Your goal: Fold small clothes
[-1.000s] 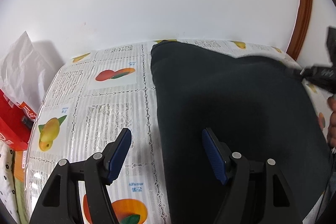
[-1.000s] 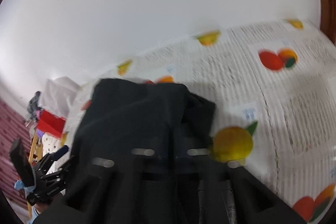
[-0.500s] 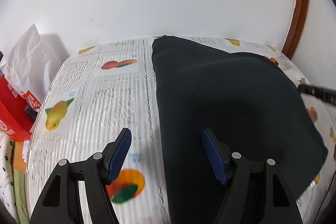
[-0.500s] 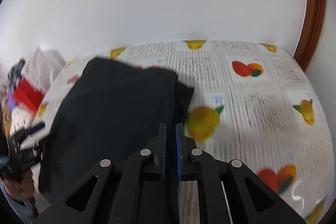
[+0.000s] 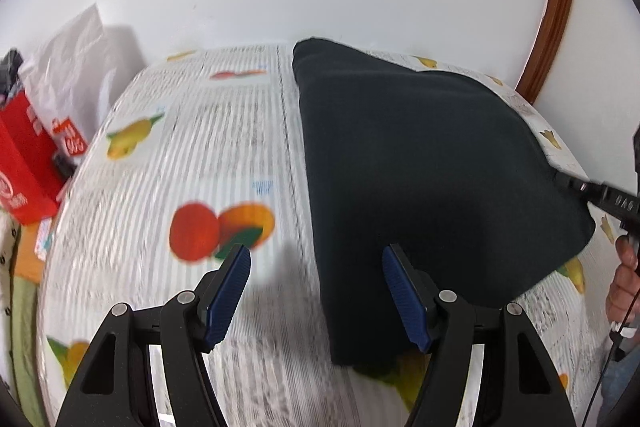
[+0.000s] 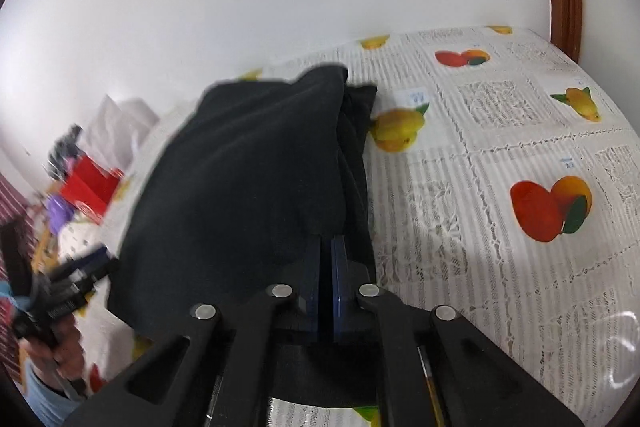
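Observation:
A folded black garment (image 5: 420, 167) lies on the fruit-print tablecloth (image 5: 200, 155). My left gripper (image 5: 316, 291) is open and empty, hovering over the garment's near left edge. In the right wrist view the garment (image 6: 248, 179) fills the centre, and my right gripper (image 6: 326, 259) is shut on its near right edge, with the cloth pinched between the blue pads. The right gripper also shows in the left wrist view (image 5: 592, 193), at the garment's right corner. The left gripper shows in the right wrist view (image 6: 76, 275), at the far left.
A red box (image 5: 24, 163) and a white plastic bag (image 5: 72, 67) sit off the table's left edge. A white wall stands behind the table, with a brown wooden frame (image 5: 548, 11) at the right. The tablecloth (image 6: 520, 155) extends to the right of the garment.
The left gripper has pulled back toward the near edge, so more tablecloth and the garment's near corner show. The right gripper stays shut on the garment and has shifted with it.

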The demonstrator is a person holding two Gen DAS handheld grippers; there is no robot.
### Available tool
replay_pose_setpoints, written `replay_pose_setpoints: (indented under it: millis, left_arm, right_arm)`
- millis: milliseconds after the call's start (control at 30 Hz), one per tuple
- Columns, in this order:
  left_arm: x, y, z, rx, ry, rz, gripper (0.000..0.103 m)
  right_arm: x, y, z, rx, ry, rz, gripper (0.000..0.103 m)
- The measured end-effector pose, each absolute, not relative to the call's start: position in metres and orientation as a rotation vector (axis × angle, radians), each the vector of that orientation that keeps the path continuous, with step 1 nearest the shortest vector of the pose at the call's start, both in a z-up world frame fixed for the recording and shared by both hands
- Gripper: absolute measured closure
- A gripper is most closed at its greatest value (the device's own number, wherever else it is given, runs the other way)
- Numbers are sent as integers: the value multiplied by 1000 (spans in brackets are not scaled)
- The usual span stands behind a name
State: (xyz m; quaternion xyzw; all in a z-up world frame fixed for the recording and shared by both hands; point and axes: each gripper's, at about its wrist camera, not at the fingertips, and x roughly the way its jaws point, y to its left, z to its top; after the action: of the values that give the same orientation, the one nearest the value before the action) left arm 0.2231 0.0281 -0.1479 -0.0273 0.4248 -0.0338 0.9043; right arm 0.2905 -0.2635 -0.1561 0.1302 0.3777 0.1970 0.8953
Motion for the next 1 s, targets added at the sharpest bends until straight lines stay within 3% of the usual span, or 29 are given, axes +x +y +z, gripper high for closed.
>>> replay_pose_setpoints:
  millis: [200,733,800,900,1000]
  left_arm:
    - [210,27,-150,-63,887,-71,35]
    - [166,8,-130,-36,849,-54,37]
    - [157,3,-120,-36,830,-55,37]
    - [143,-6,-101,-36,794,-59,34]
    - [128,-14,-83,-25,756,-59,27]
  right_arm:
    - [272,-272,-148,310,709,371,99]
    - [210,-273,-138,145,766,105,96]
    - [195,-269,-125,119,751,96,83]
    - [176,-264,-108,99,717,95,51]
    - [152,-256,-86,75,662,94,38]
